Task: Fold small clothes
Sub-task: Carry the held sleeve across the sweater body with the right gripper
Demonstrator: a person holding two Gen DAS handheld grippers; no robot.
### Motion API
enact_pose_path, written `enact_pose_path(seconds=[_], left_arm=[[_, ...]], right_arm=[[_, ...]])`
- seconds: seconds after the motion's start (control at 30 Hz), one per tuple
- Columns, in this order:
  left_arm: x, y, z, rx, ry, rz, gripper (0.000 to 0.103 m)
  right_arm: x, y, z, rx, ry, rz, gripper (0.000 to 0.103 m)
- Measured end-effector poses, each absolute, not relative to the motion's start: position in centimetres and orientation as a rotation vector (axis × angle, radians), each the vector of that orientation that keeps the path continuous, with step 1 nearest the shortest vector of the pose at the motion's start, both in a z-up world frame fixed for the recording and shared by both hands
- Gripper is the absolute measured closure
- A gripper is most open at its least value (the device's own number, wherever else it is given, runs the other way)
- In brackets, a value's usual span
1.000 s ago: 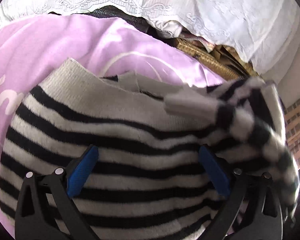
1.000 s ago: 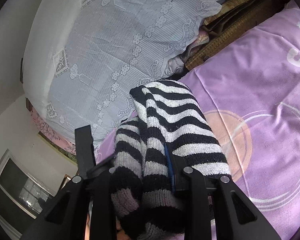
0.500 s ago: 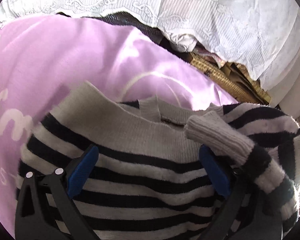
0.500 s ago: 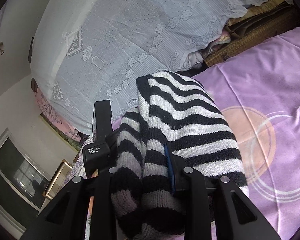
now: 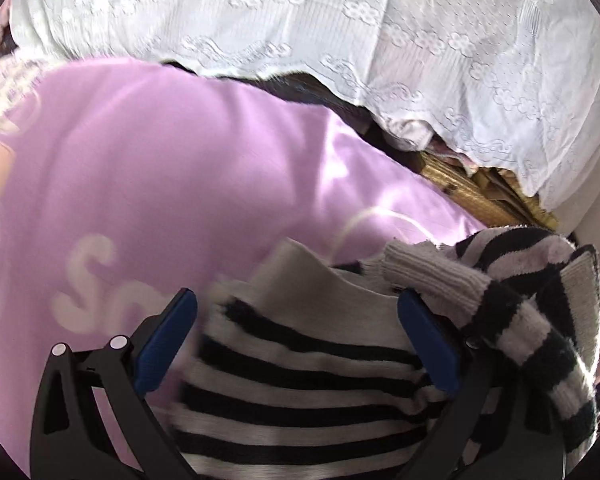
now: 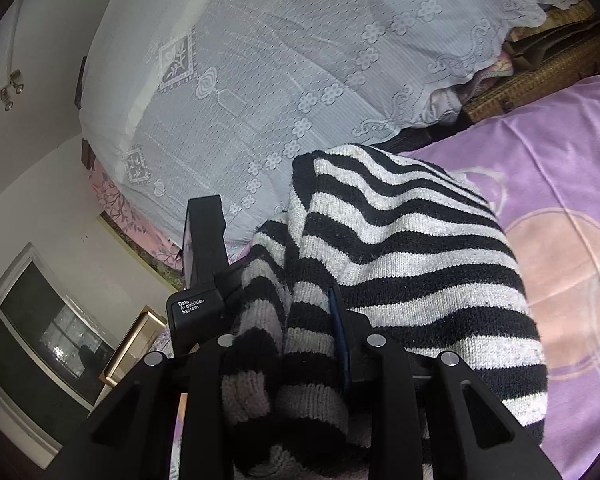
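Now the striped sweater (image 5: 300,364) has slid lower; more purple sheet (image 5: 180,184) shows.

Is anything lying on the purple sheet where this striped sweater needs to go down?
Nothing visible: the purple sheet ahead of the striped sweater is bare. The white lace cover sits beyond its far edge.

Bright daylight, motion-blurred purple sheet (image 5: 188,184), heavy fisheye vignetting.

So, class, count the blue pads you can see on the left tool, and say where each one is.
2. One blue pad stands over the purple sheet; the other blue pad lies against the striped sweater.
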State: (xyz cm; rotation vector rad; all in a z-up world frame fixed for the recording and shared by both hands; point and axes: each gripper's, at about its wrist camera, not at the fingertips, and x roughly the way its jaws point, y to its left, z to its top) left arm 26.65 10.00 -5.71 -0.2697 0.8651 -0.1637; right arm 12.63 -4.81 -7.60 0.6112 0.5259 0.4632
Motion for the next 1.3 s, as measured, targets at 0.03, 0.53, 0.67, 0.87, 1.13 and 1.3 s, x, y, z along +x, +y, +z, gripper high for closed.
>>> enact_pose_path(seconds=[0.03, 0.53, 0.67, 0.87, 1.13, 1.3], left_arm=[[26.5, 10.4, -5.5, -0.247, 0.856, -0.146, 0.006], [27.0, 17.0, -6.9, -0.185, 0.866, -0.05, 0.014], [27.3, 19.1, -7.8, -0.192, 0.876, -0.039, 0.014], [28.6, 21.2, -11.4, -0.197, 0.971, 0.004, 0.014], [28.1, 21.7, -10.9, -0.136, 0.965, 0.103, 0.012], [27.0, 22.1, -9.6, -0.104, 0.925, 0.179, 0.009]], right_arm=[[12.8, -4.3, -7.7, 0.608, 0.53, 0.467, 0.075], [15.4, 3.6, -10.5, 0.541, 0.597, 0.472, 0.075], [15.9, 5.7, -11.3, 0.514, 0.618, 0.477, 0.075], [16.9, 8.4, -14.1, 0.371, 0.709, 0.467, 0.069], [16.0, 9.8, -14.4, 0.223, 0.706, 0.515, 0.054], [14.6, 10.2, -13.1, 0.17, 0.672, 0.581, 0.031]])
